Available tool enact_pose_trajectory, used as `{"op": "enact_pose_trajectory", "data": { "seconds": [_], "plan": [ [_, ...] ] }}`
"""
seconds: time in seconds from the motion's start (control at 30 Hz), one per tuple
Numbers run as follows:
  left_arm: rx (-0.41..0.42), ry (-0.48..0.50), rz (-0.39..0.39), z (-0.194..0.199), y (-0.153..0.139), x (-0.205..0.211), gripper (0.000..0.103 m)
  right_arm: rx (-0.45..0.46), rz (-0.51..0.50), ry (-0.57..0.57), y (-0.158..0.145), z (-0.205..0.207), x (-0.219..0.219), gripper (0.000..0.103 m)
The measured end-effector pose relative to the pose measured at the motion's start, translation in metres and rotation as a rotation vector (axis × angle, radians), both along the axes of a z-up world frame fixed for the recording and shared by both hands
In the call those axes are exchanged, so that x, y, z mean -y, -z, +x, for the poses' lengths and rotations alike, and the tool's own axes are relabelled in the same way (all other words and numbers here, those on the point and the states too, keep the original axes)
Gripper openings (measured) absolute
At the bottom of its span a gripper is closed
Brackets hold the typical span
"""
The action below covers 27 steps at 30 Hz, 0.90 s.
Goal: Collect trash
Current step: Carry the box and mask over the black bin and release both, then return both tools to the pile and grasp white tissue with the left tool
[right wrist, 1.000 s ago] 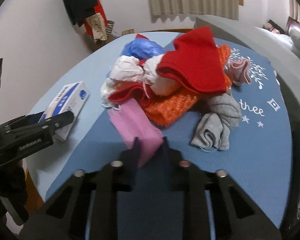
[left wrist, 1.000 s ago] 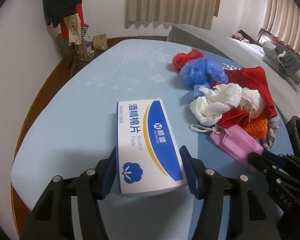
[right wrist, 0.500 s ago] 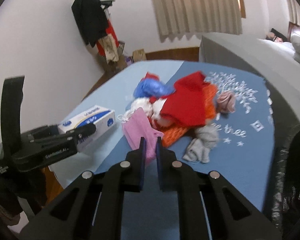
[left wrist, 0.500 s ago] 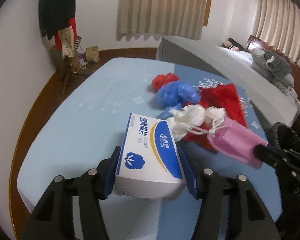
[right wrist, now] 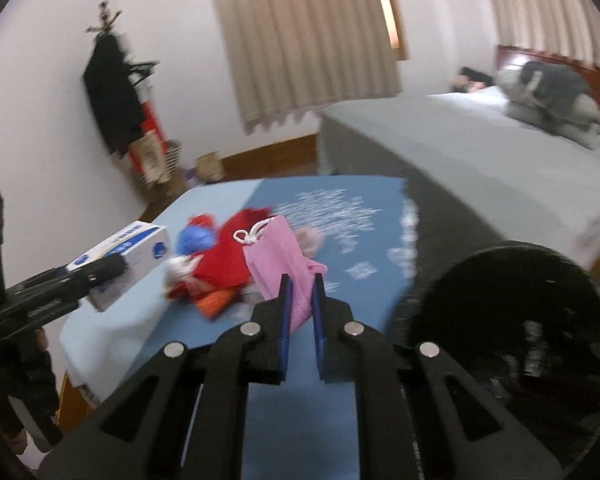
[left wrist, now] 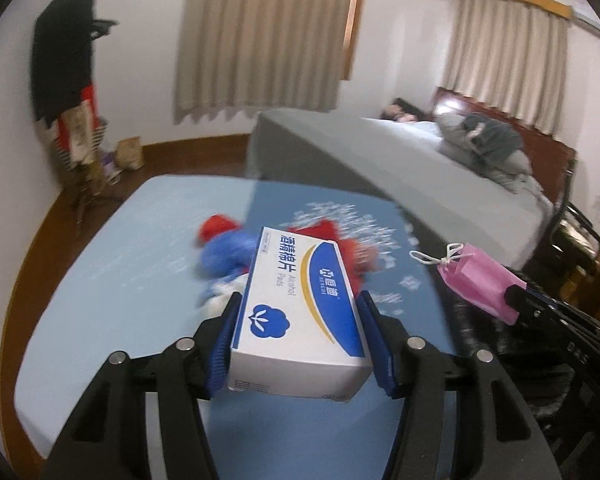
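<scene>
Left gripper point(left wrist: 298, 322) clenched on white-and-blue box point(left wrist: 300, 312); right gripper point(right wrist: 300, 300) pinching pink mask point(right wrist: 280, 264), black bin point(right wrist: 512, 320) at three o'clock.

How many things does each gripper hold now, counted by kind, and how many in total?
Alcohol pads box, in the left gripper: 1
Pink face mask, in the right gripper: 1
Total: 2
</scene>
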<state>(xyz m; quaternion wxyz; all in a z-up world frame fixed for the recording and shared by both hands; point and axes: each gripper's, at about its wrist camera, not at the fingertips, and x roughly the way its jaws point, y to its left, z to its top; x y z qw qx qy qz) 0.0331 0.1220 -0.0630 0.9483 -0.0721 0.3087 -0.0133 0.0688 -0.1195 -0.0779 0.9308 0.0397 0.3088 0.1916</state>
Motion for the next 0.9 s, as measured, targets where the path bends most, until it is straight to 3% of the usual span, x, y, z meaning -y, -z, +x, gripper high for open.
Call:
{"op": "enact_pose_trajectory", "data": {
  "seconds": [0.3, 0.53, 0.7, 0.8, 0.9],
  "plan": [
    [0.033, 0.257, -0.020, 0.032, -0.010, 0.099, 0.057, -0.013, -0.029, 0.254, 0.013, 0.000, 0.096, 0.009],
    [0.009, 0.450, -0.017, 0.053, 0.001, 0.182, 0.057, -0.043, -0.043, 0.394, 0.032, -0.010, 0.153, 0.010],
    [-0.018, 0.540, -0.036, 0.064, 0.010, 0.216, 0.057, -0.060, -0.062, 0.468, 0.042, -0.022, 0.180, 0.014],
    [-0.041, 0.553, -0.068, 0.069, 0.014, 0.221, 0.061, -0.066, -0.076, 0.507, 0.046, -0.027, 0.191, 0.031],
    [-0.043, 0.532, -0.082, 0.067, 0.013, 0.211, 0.070, -0.064, -0.080, 0.540, 0.046, -0.027, 0.193, 0.057]
  ]
}}
